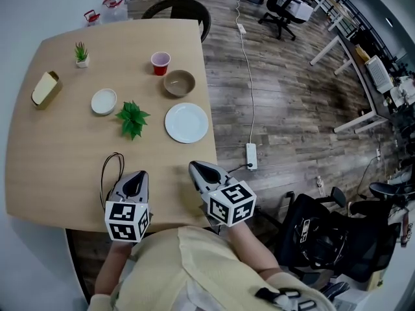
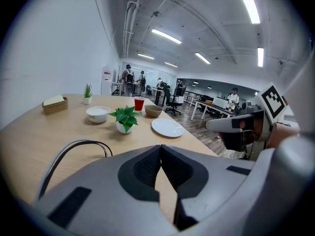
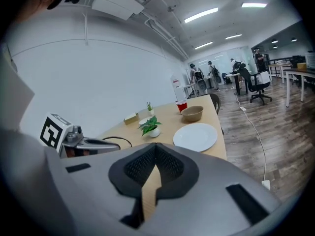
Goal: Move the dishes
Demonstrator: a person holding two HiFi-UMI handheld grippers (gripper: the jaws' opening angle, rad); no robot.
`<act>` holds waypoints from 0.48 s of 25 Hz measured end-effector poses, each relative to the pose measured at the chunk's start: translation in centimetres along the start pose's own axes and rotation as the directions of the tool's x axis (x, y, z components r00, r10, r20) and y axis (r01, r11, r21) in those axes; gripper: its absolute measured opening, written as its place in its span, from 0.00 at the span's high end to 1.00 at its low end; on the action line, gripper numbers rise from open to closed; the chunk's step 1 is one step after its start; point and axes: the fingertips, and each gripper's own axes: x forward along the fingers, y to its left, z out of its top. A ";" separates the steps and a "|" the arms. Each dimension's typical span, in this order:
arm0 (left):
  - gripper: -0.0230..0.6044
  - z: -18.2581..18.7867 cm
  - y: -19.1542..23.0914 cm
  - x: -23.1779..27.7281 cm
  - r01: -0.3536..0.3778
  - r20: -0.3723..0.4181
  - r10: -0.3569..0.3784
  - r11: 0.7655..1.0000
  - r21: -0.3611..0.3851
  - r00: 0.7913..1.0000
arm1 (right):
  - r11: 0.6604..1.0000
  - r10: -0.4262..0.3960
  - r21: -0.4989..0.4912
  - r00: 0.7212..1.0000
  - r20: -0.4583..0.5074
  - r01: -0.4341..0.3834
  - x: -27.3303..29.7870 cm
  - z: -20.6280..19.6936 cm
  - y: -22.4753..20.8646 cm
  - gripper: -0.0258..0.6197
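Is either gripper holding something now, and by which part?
Nothing is held. The left gripper and the right gripper are both shut and empty, over the near edge of the light wooden table.

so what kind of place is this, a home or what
Most likely an open-plan office: a black rolling office chair, white desks along the wood floor, and long ceiling strip lights. People stand in the background.

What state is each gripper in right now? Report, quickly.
Left gripper: closed, holding nothing.
Right gripper: closed, holding nothing.
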 end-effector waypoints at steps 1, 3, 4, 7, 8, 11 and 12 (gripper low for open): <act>0.94 0.0 0.0 0.0 -0.002 0.003 0.002 1.000 -0.005 1.000 | 1.000 0.001 -0.002 1.000 0.001 -0.001 0.0 0.0 0.0 0.94; 0.94 0.1 0.1 0.1 -0.004 0.007 0.005 1.000 -0.015 1.000 | 1.000 0.001 -0.006 1.000 -0.004 -0.001 0.1 -0.1 0.0 0.94; 0.94 0.1 0.1 0.2 -0.005 0.008 0.005 1.000 -0.018 1.000 | 1.000 0.000 -0.003 1.000 -0.006 0.000 0.2 -0.3 -0.1 0.94; 0.94 0.2 0.2 0.2 -0.007 0.009 0.007 1.000 -0.024 1.000 | 1.000 0.000 0.001 1.000 -0.011 0.000 0.1 -0.5 -0.1 0.94; 0.94 0.3 0.2 0.1 -0.007 0.011 0.007 1.000 -0.026 1.000 | 1.000 0.001 0.001 1.000 -0.010 -0.001 0.1 -0.5 -0.1 0.94; 0.94 0.7 0.3 0.1 -0.008 0.015 0.009 1.000 -0.027 1.000 | 1.000 0.006 -0.001 1.000 -0.003 -0.006 0.2 -0.2 0.0 0.94; 0.94 0.8 0.3 0.1 -0.009 0.016 0.009 1.000 -0.027 1.000 | 1.000 0.008 -0.002 1.000 0.000 -0.008 0.2 -0.1 0.0 0.94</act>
